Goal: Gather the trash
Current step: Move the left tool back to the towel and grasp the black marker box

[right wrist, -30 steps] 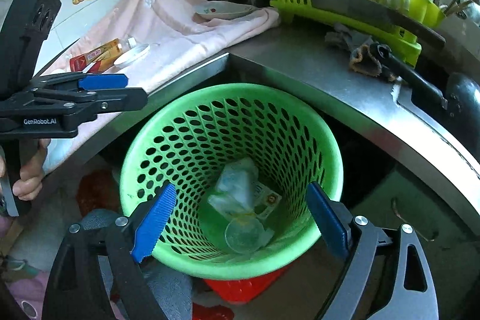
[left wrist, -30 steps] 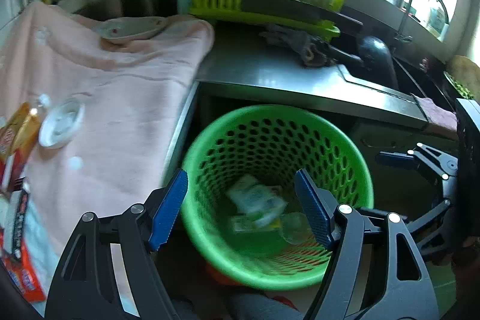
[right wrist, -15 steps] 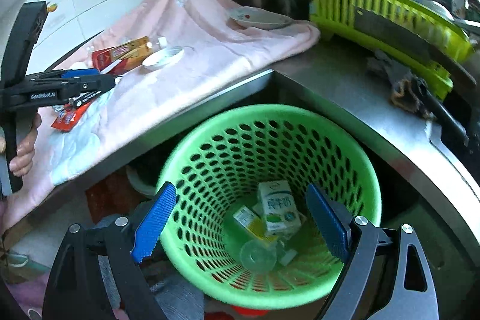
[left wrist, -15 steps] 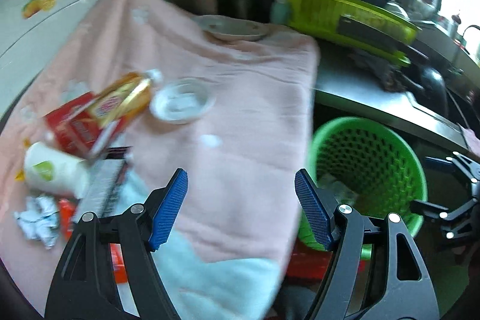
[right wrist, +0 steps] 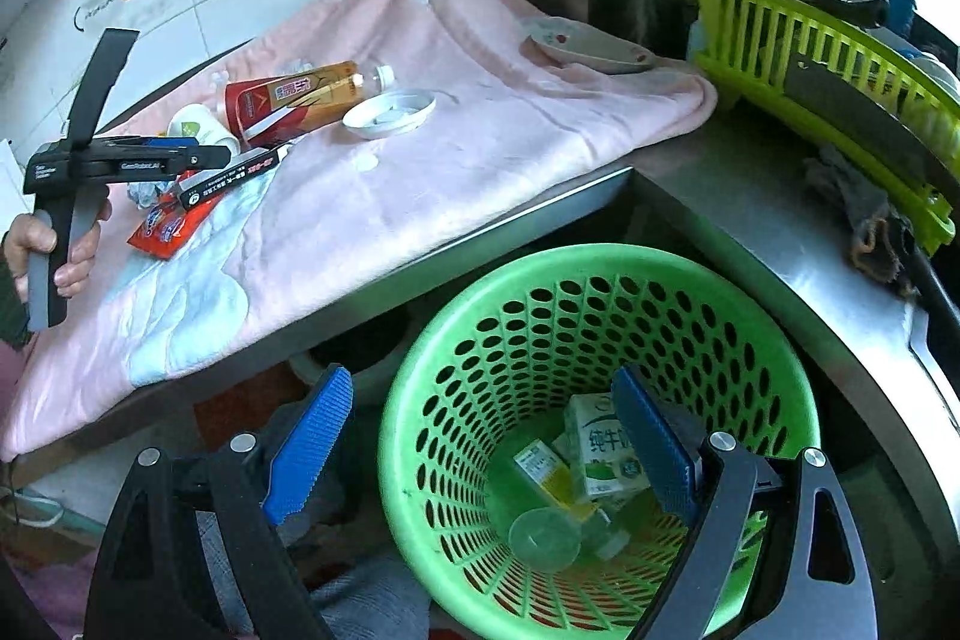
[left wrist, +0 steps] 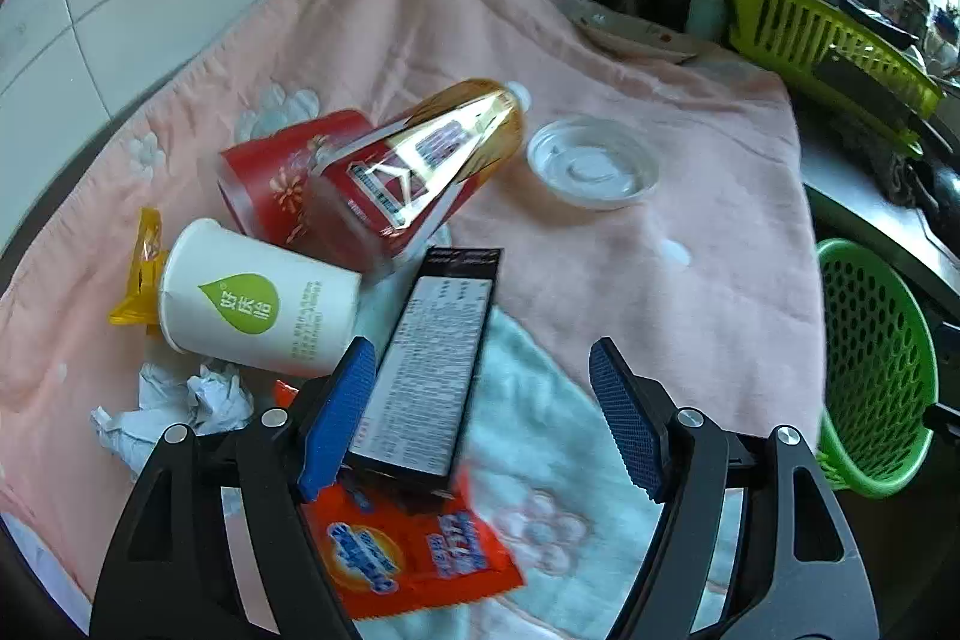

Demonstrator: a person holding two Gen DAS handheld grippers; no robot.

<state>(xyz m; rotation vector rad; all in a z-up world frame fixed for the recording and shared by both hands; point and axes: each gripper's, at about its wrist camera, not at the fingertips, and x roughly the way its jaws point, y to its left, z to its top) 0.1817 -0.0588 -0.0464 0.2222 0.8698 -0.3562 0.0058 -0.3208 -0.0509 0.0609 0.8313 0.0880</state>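
trash: black box (left wrist: 429, 361), white cup (left wrist: 258, 307), bottle (left wrist: 420, 172) | beside: green basket (right wrist: 456, 370)

1. The towel (left wrist: 630, 58) on the counter is pale pink with white flower prints; its near corner turns light blue.
2. The basket (right wrist: 600, 280) is bright green, pierced all over with round holes.
3. The paper cup (left wrist: 258, 310) is white with a green leaf mark.
4. The bottle (left wrist: 420, 172) is red and gold.
5. The wrapper (left wrist: 414, 550) is orange-red with blue lettering.
6. The long box (left wrist: 426, 364) is black with a white printed panel.
7. The dish rack (right wrist: 828, 58) is yellow-green.
8. Both grippers' pads (left wrist: 333, 412) are blue on black frames.
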